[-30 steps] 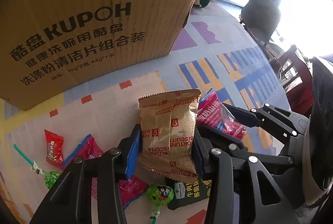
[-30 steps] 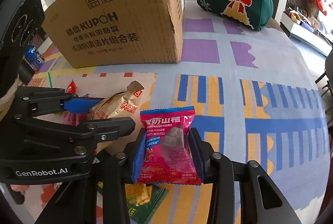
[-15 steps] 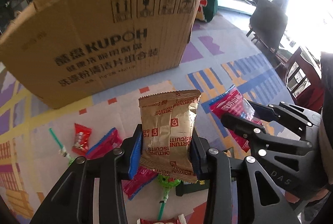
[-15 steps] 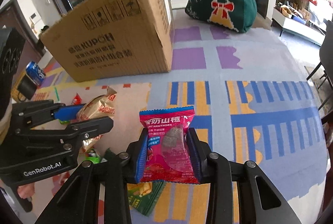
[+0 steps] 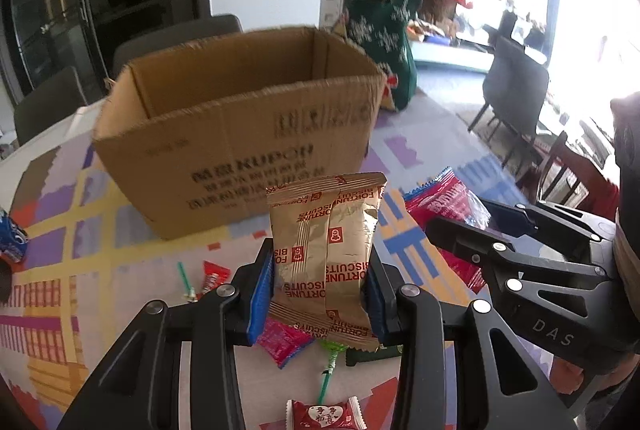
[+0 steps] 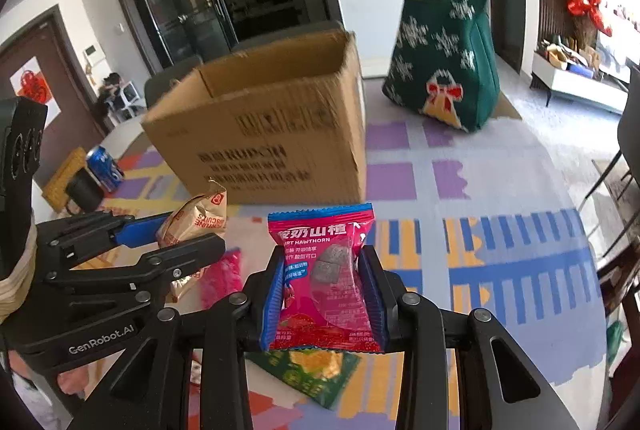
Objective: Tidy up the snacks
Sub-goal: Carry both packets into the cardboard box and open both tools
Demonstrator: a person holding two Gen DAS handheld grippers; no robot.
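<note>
Patterned tablecloth (image 6: 500, 190) below; left gripper (image 5: 318, 288) clamps gold biscuit packet (image 5: 326, 250), right gripper (image 6: 324, 294) clamps pink hawthorn packet (image 6: 324, 270); both short of open cardboard box (image 5: 240, 134); clear its near wall before releasing.

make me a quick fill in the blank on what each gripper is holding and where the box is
The left gripper is shut on a ____ coloured biscuit packet.
The right gripper is shut on a ____ coloured hawthorn packet.
The cardboard box beyond both grippers is ____ at the top.
Right of the box stands a ____ coloured knitted bag.

Missing words: gold; pink; open; green
</note>
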